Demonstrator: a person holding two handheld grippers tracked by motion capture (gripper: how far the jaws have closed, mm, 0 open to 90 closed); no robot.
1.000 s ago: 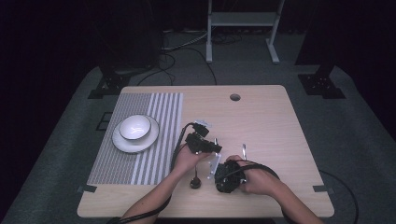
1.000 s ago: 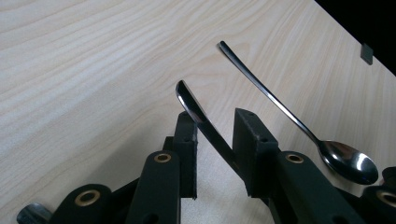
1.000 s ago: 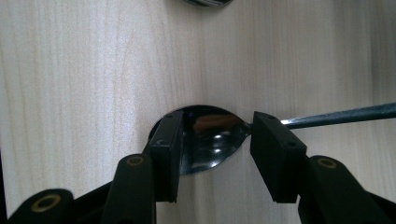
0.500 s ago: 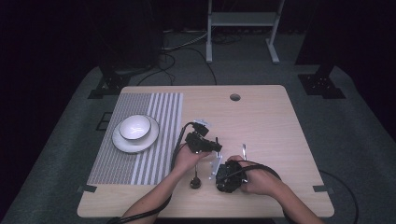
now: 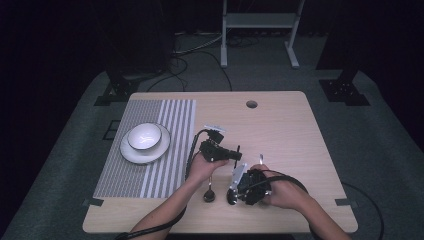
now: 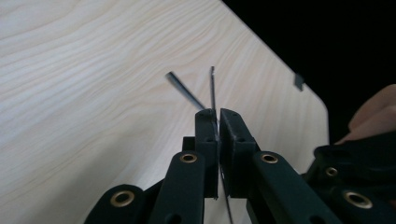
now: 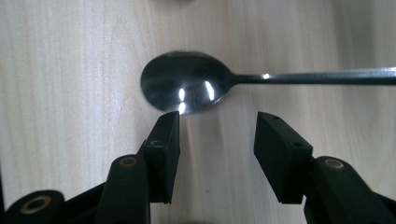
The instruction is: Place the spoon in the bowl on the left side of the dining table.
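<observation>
Pale wood surface (image 5: 290,125) carries your right claw's (image 7: 217,133) spoon (image 7: 187,86) bowl just off the parted jaws at twelve o'clock, handle running toward three, while your left claw (image 6: 218,122) is clamped on a thin utensil handle (image 6: 213,88).

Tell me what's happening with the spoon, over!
Left gripper just closed, shut on thin metal handle. Right gripper just opened, jaws apart, short of spoon lying on table. Nothing between them.
</observation>
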